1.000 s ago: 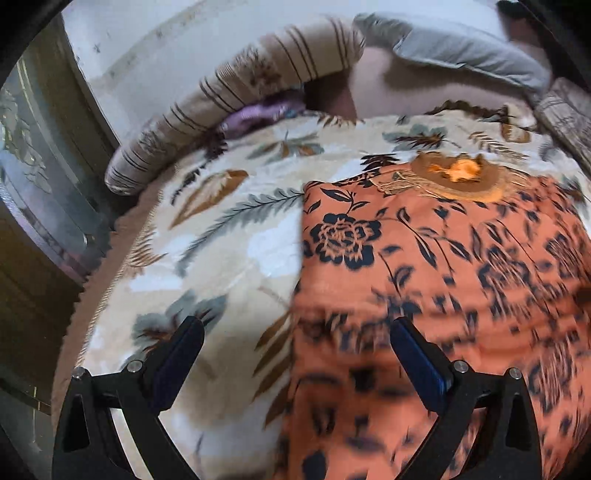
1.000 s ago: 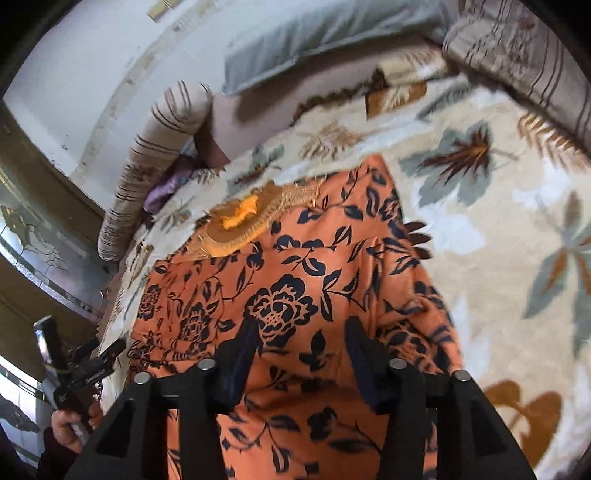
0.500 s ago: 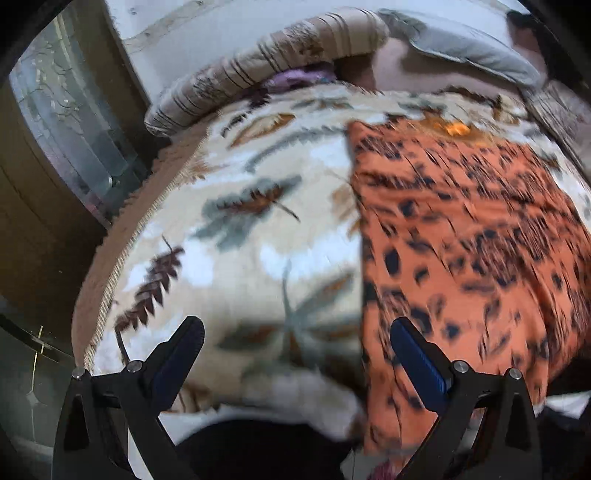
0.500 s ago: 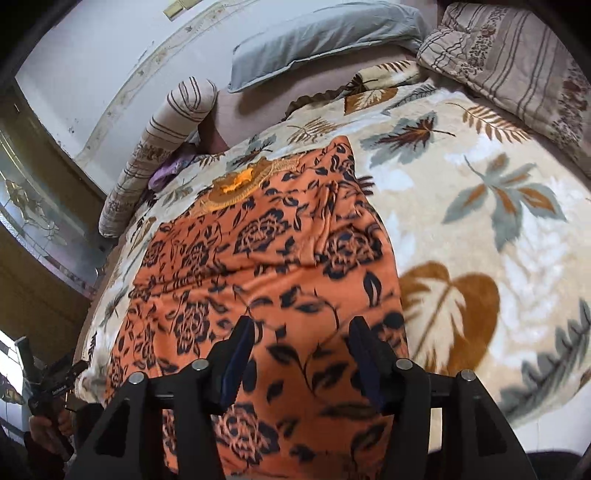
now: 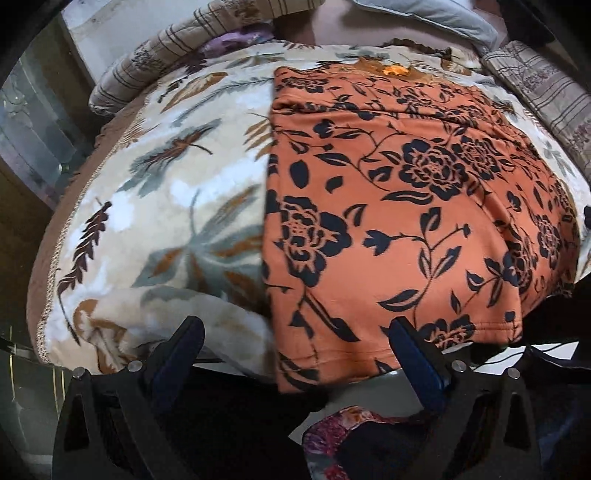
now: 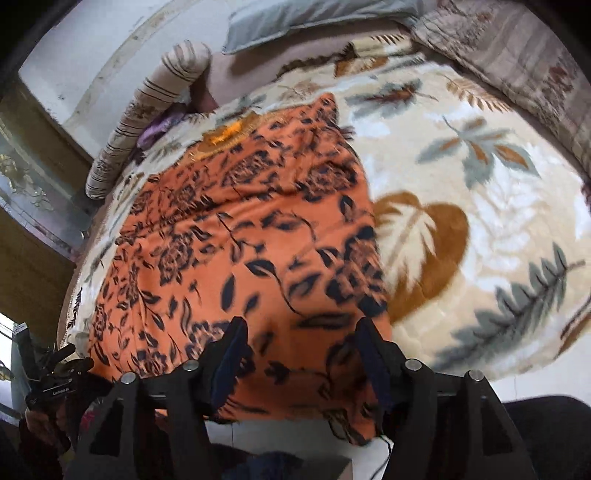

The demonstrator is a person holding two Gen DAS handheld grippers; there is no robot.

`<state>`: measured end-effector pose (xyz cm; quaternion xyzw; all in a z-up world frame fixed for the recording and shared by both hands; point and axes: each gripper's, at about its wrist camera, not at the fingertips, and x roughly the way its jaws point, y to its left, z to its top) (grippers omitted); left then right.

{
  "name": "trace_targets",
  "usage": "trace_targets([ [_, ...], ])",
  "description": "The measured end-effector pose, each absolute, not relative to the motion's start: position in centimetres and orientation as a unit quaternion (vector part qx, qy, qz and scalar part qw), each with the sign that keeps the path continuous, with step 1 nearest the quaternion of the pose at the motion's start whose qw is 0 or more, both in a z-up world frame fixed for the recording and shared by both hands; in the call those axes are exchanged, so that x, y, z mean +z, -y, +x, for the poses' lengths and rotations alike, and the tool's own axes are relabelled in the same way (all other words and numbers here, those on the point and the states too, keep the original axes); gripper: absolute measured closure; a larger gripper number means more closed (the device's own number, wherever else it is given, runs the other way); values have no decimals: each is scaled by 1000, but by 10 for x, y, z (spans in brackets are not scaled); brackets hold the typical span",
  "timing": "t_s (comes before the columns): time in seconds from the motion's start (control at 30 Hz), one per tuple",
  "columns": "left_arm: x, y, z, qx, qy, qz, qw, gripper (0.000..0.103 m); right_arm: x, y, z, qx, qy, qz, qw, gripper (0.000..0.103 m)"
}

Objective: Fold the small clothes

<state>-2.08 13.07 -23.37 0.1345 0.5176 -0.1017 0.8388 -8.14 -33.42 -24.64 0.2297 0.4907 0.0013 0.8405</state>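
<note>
Matt cloth garment (image 5: 388, 206) — plush blanket (image 5: 173, 206)

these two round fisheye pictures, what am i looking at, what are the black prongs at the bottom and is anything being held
Each picture comes from a camera fixed on a hand-held two-finger gripper; a person carries one in each hand, and there is no robot arm. The black prongs are the gripper's own fingers.

One view looks past the left gripper, whose jaws stand wide open. The other looks past the right gripper, whose jaws are opening. Neither holds anything.

Both look down at an orange garment with a black flower print, spread flat on a cream plush blanket with a leaf pattern that covers a bed. Its near hem hangs over the bed's edge, just ahead of both grippers. Striped pillows and a grey pillow lie at the far end.
</note>
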Motion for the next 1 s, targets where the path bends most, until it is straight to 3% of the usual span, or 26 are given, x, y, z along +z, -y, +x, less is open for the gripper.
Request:
trace_targets([
  [0.1,-234,-127,-24,-118,-517,146,835,23,-256,347,-91,-11,-508,252,824,37],
  [0.17,-234,-128,-23,-130,-523,142,830,41,-263,354,-97,-16,-519,269,811,37],
  [0.37,-235,-139,-16,-128,-545,94,824,40,-297,353,-95,-14,-577,280,767,36],
  [0.47,-237,-142,-12,-139,-552,77,819,31,-318,347,-91,-13,-606,275,747,37],
  [0.63,-247,-143,-10,-156,-566,61,807,31,-336,339,-84,3,-620,276,734,36],
  [0.7,-249,-144,-9,-168,-569,46,804,40,-337,337,-84,10,-613,274,741,36],
  [0.77,-253,-144,-7,-171,-575,41,799,77,-335,333,-86,27,-607,279,744,46],
  [0.8,-254,-146,-7,-168,-575,42,800,82,-332,330,-87,44,-606,280,743,68],
  [0.87,-251,-149,-7,-173,-572,38,801,87,-323,319,-87,46,-616,242,748,83],
  [0.93,-243,-149,-9,-186,-564,39,804,88,-312,309,-91,58,-624,222,747,93],
  [1.0,-231,-148,-11,-206,-549,42,809,88,-296,307,-96,83,-612,237,750,93],
])
